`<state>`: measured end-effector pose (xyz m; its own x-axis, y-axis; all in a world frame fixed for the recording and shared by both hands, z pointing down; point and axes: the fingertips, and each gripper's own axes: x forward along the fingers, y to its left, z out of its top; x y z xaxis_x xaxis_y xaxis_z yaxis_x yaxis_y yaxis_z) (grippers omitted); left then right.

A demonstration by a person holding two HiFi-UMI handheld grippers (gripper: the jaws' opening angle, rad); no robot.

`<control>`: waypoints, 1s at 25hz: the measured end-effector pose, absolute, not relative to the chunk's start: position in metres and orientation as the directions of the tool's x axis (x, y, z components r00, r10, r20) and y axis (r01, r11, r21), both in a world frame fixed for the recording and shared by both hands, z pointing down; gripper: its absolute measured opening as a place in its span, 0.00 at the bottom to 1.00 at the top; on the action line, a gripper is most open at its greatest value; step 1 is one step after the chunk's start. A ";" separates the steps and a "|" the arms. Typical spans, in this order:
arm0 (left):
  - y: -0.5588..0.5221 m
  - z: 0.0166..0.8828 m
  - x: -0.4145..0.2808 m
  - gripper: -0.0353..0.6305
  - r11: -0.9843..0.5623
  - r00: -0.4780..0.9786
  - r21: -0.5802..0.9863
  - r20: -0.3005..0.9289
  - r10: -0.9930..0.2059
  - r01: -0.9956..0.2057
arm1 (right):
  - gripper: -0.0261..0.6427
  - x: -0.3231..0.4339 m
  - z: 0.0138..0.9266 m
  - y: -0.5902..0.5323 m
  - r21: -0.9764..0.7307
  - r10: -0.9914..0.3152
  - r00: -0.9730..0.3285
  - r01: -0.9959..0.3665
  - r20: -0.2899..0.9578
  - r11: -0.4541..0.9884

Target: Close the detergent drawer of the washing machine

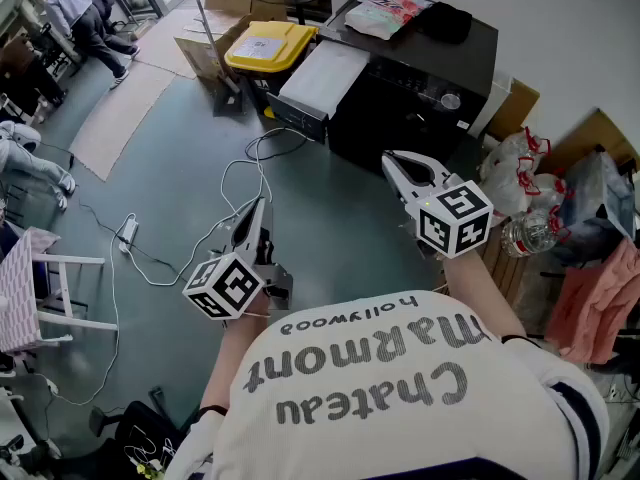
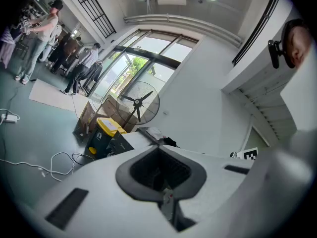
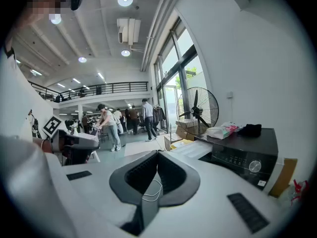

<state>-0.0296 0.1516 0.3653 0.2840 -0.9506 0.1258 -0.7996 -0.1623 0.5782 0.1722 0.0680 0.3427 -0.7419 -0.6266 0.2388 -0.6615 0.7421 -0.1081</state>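
Observation:
The black washing machine (image 1: 425, 88) stands at the far side of the floor, its knob panel (image 3: 254, 166) facing me. A long white detergent drawer (image 1: 322, 76) sticks out from its left end; it also shows in the right gripper view as the drawer (image 3: 200, 149). My right gripper (image 1: 392, 160) hovers a short way in front of the machine, jaws together and empty. Lower and further left, my left gripper (image 1: 258, 206) hangs over the floor, also shut with nothing in it. Both point roughly level toward the machine (image 2: 124, 142).
A yellow-lidded bin (image 1: 268, 46) and cardboard sit left of the drawer. White cable (image 1: 240, 173) and a power strip (image 1: 128, 231) lie on the green floor. Plastic bags and bottles (image 1: 520, 173) crowd the right. A standing fan (image 2: 139, 99) is behind. People stand far left.

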 end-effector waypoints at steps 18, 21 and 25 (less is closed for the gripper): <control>0.167 0.364 -0.046 0.06 -0.175 0.291 0.576 0.114 -0.950 -0.798 | 0.08 0.158 0.350 0.087 -0.180 -0.612 -0.754 -0.654 0.239 0.735; 0.168 0.364 -0.050 0.06 -0.192 0.301 0.550 0.114 -0.947 -0.813 | 0.08 0.155 0.356 0.090 -0.175 -0.610 -0.748 -0.658 0.260 0.732; 0.173 0.372 -0.060 0.06 -0.219 0.332 0.522 0.132 -0.934 -0.824 | 0.08 0.146 0.373 0.093 -0.180 -0.622 -0.729 -0.678 0.286 0.712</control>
<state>-0.0597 0.1730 0.3719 0.3315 -0.9342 0.1317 -0.8244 -0.2190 0.5220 0.1463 0.0928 0.3729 -0.7293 -0.6217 0.2858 -0.6781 0.7125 -0.1804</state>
